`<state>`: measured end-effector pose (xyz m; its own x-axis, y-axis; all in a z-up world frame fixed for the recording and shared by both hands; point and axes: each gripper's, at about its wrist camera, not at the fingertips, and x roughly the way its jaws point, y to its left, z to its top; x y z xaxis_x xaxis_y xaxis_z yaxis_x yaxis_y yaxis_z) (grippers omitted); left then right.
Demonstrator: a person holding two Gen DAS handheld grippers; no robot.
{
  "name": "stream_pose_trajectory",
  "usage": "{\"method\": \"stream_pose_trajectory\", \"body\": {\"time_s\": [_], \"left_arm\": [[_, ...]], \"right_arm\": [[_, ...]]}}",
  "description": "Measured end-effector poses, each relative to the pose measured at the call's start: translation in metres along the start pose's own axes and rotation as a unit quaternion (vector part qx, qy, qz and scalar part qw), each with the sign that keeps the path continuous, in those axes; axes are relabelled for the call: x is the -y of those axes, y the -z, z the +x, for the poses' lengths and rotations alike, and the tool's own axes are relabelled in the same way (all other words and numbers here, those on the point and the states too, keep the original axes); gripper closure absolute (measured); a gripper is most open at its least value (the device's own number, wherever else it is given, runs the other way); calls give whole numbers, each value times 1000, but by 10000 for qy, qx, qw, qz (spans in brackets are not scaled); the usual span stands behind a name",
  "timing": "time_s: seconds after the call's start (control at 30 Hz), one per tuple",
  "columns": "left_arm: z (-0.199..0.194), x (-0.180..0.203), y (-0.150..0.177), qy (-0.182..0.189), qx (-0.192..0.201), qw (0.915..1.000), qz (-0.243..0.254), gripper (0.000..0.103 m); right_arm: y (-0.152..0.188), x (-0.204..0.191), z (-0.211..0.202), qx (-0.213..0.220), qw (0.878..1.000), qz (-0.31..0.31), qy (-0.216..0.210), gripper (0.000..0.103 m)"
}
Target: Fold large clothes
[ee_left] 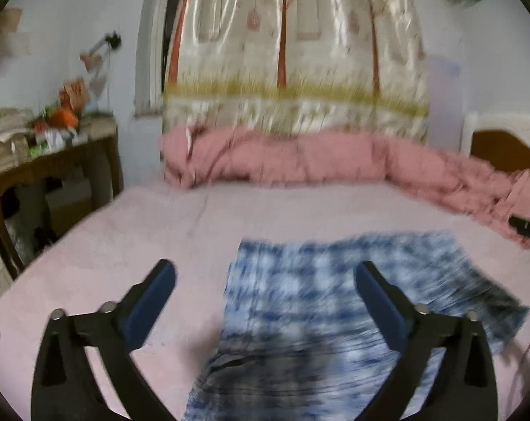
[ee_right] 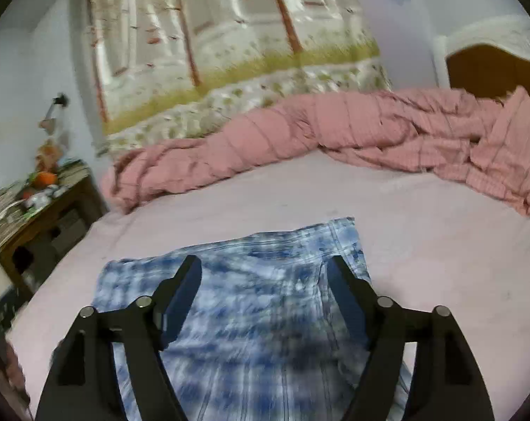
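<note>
- Left hand-held gripper (ee_left: 265,273): jaws spread wide, nothing between them.
- Right hand-held gripper (ee_right: 263,268): jaws apart, empty.
- Blue tie-dye garment (ee_right: 265,301): flat on bed (ee_right: 423,245), at 6 o'clock from the pink quilt (ee_right: 300,129).

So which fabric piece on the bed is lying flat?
The blue-and-white tie-dye garment, spread flat nearest the tools; the pink quilt is bunched up along the far edge.

Wrist views over bed (ee_left: 159,217) (shared)
</note>
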<state>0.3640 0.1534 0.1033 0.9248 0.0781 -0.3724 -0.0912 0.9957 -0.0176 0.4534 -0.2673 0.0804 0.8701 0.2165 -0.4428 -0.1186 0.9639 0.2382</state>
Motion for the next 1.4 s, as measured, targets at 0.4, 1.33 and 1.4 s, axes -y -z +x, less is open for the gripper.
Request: {"method": "stream_pose_trajectory", "body": {"time_s": [0.4,1.33,1.4], "left_arm": [[-75,30,50,-12,345,9993,132,0],[22,70,147,296,-1785,9738,1380,0],[26,70,150,274,-1897,9715,1398,0]], "right_arm": [[56,23,-135,608,9964,-239,-536,0],[160,-10,-16,-2367,9408,-2345,616,0],[167,-16,-10,-2311,9340,-2584,864,0]]}}
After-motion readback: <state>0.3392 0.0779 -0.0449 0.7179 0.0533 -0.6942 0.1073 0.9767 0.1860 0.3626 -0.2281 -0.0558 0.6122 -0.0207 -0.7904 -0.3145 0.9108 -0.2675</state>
